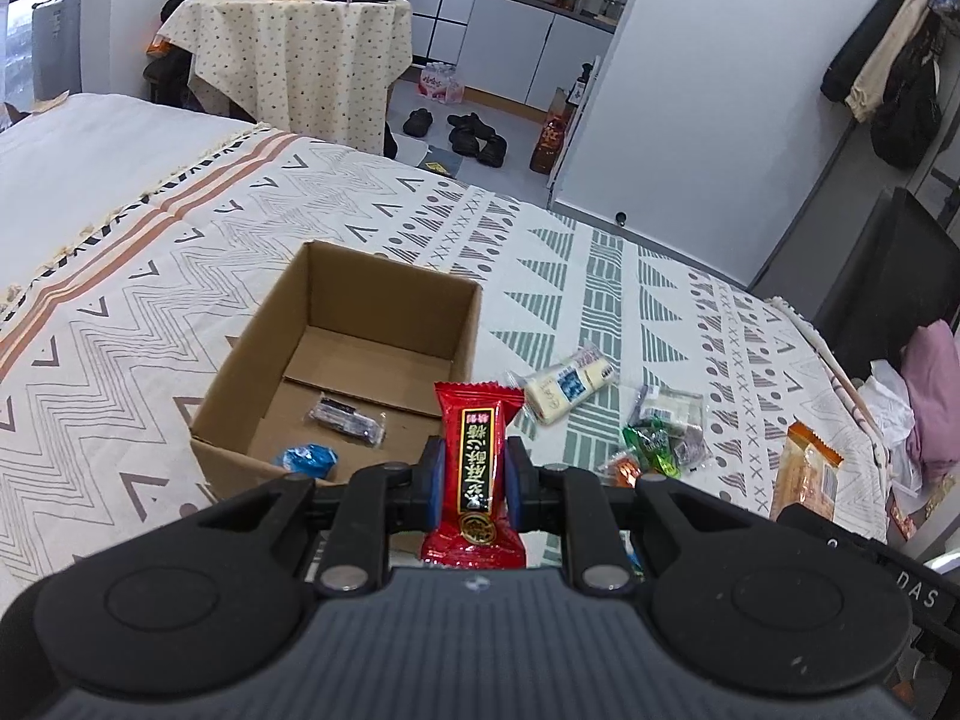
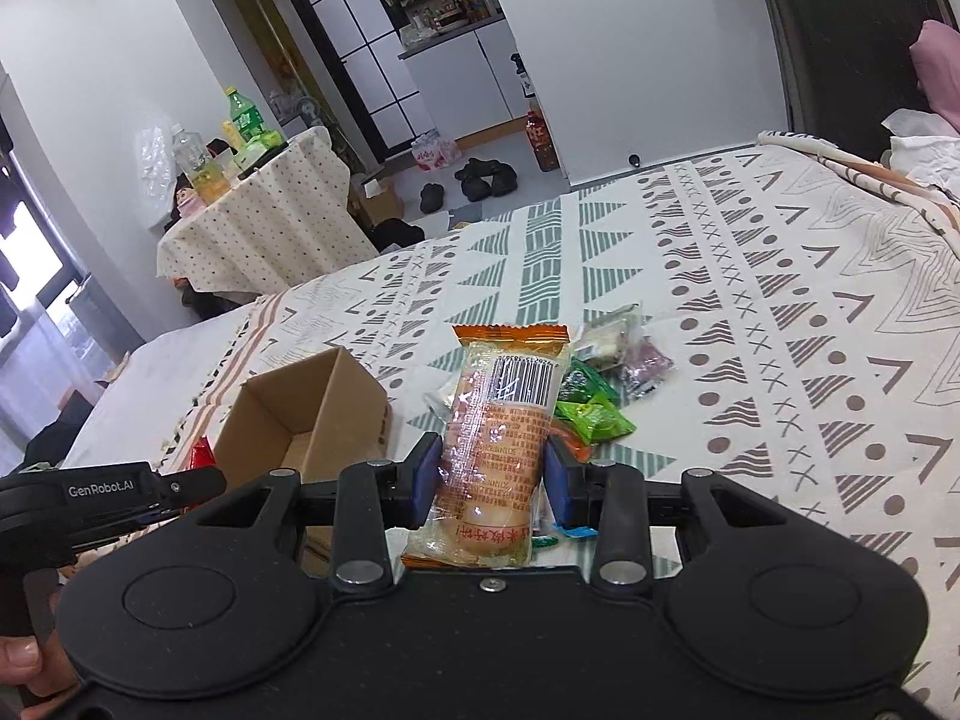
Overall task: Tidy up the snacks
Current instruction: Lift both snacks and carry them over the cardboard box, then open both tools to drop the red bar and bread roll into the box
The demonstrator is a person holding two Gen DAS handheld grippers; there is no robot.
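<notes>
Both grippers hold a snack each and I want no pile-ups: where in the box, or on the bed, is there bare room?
The cardboard box is bare along its far wall and right half; the dark packet and blue candy sit near its front left. The blanket left of and beyond the box is bare. Right of it, the loose snacks crowd together.

Patterned bedspread (image 1: pixel 600 252), cloth-draped side table (image 1: pixel 300 48) with bottles (image 2: pixel 243 114), black shoes (image 1: pixel 474 135) on floor.

Glossy red foil-like wrapper (image 1: pixel 477 468); clear crinkled plastic packet (image 2: pixel 495 450); matt brown cardboard box (image 1: pixel 336 360); woven, probably cotton, bedspread (image 1: pixel 600 276).
</notes>
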